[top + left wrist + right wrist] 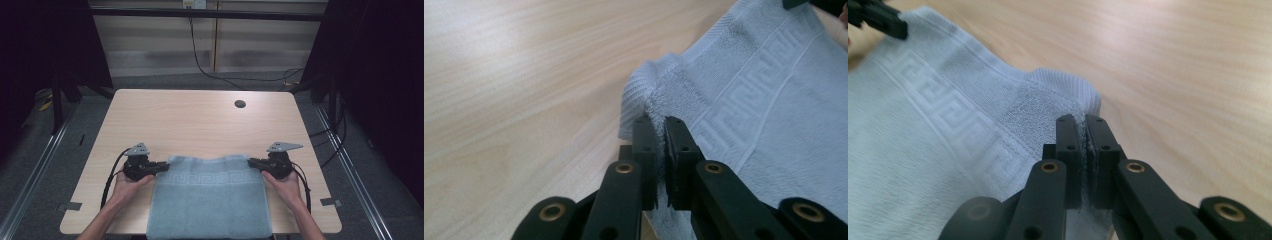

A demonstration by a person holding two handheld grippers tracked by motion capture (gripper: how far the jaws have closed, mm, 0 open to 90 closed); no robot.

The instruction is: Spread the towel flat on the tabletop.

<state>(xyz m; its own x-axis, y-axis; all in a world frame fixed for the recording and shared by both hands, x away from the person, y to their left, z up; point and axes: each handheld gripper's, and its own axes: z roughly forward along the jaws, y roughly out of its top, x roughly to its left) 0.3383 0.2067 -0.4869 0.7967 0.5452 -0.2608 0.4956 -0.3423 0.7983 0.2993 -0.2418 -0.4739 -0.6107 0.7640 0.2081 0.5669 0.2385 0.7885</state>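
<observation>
Your hands lie low on the table (200,120), pointing inward. Your left gripper (162,166) and right gripper (254,162) each pinch a far corner of the blue towel (210,200) between tight fingers.

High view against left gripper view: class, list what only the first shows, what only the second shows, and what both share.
Only the high view takes in the whole table, its round hole, the person's forearms, the floor and the cable behind.

Only the left gripper view shows cloth pinched between the left gripper fingers, and the terry loops up close.

Both show the blue towel with its key-pattern band, the wooden top, and the right gripper at the far corner.
</observation>
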